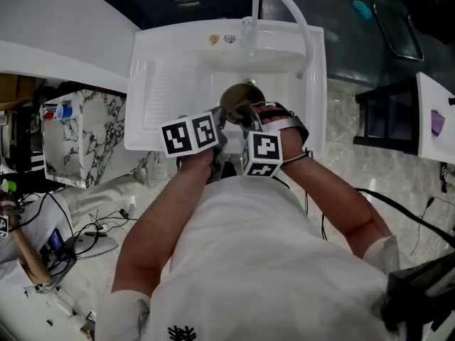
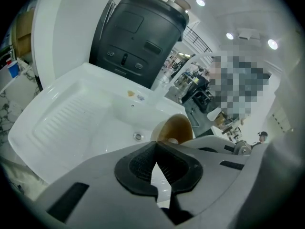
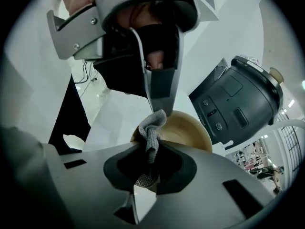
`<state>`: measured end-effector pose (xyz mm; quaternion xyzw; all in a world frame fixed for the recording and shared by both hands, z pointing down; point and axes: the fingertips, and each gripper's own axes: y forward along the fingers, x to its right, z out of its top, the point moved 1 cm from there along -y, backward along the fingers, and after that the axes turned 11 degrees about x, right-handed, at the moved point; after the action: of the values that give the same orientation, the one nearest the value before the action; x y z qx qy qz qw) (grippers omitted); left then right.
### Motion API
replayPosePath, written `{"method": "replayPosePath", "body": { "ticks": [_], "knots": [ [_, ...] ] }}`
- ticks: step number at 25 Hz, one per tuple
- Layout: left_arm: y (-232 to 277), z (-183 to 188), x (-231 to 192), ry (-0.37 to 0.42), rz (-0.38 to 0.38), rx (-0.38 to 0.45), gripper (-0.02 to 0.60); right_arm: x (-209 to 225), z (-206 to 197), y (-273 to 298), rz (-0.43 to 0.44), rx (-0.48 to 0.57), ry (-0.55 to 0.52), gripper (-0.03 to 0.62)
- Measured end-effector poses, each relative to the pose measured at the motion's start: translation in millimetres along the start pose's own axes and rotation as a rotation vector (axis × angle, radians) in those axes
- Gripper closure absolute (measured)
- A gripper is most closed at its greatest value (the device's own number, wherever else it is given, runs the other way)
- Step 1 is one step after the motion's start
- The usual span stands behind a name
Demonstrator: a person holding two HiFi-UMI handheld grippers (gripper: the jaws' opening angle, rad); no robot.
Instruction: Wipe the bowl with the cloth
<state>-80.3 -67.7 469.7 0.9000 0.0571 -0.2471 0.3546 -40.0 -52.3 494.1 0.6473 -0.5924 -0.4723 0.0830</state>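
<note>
— Where's the bowl?
— Over the sink basin, tipped on edge, its mouth facing back at the person. The left hand-held gripper is clamped shut on its near rim.
— And the right hand-held gripper?
— Clenched on the grey cloth, whose bunched end stands up against the bowl's rim.
</note>
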Motion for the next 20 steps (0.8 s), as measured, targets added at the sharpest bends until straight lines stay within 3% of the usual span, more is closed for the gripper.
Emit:
{"method": "replayPosePath", "body": {
  "ticks": [5,13,20],
  "knots": [
    [-2.2,0.4,0.1,0.022,-0.011,0.006,0.571,3.4,17.8,1.7,0.002,0.053,-0.040,0.551],
    [-3.4,-4.9,-2.5,0.020,-0.020,-0.015,0.569,44.2,31.2,-6.8,-0.156,0.090,-0.089,0.551],
    [-5.4,-3.8,-5.8,0.021,-0.009,-0.007,0.571,53.9,16.2,-18.4,-0.205,0.036,-0.079,0.551]
  ]
}}
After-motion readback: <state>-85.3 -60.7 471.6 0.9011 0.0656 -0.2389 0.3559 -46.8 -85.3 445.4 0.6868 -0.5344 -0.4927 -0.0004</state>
